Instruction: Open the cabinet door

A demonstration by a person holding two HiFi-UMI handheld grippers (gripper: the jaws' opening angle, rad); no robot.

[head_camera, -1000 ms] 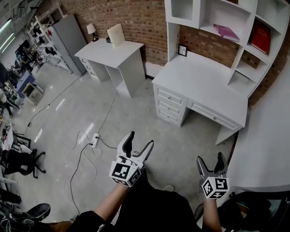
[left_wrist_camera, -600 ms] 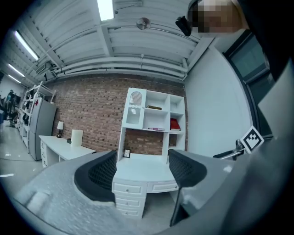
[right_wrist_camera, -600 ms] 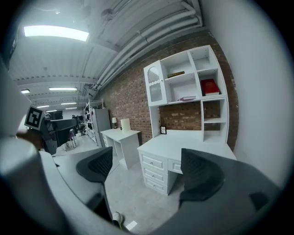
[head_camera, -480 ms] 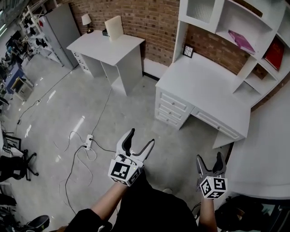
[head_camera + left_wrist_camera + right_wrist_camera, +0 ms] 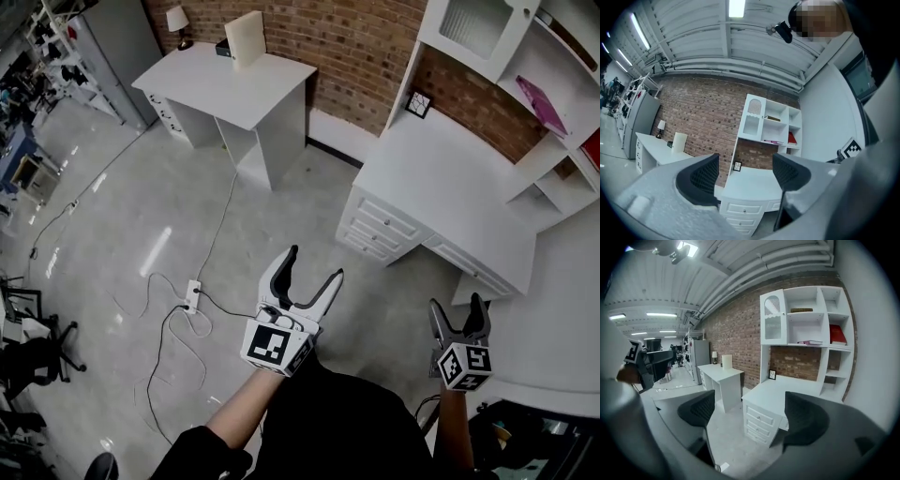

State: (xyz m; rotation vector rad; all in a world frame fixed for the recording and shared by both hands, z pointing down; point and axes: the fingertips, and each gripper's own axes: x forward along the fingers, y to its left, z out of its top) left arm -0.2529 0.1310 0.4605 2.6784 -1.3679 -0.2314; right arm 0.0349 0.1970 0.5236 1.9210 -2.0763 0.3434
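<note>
Against the frame half a second before, the white table and the shelves above it are seen further right in the head view, and the second table by the brick wall has moved right as well. The left gripper is now held a little higher and further right, and the right gripper a little lower and further right. Both are still held over the floor, well apart from the table. The fingers of each gripper are spread apart as before, and nothing is held between them.

The cabinet door is found at the upper left of the shelves, shut, with a frosted pane; what is behind it cannot be made out. It is touched by neither gripper.

In the right gripper view, a pink book is seen lying flat in the middle compartment beside the door. A red book is seen standing in the compartment to its right. A dark flat thing is seen in the compartment above the pink book. The drawers under the table are shut.

A small frame is stood on the table against the wall. A lamp and a pale board are carried by the second table. A power strip with cables lies on the floor.
</note>
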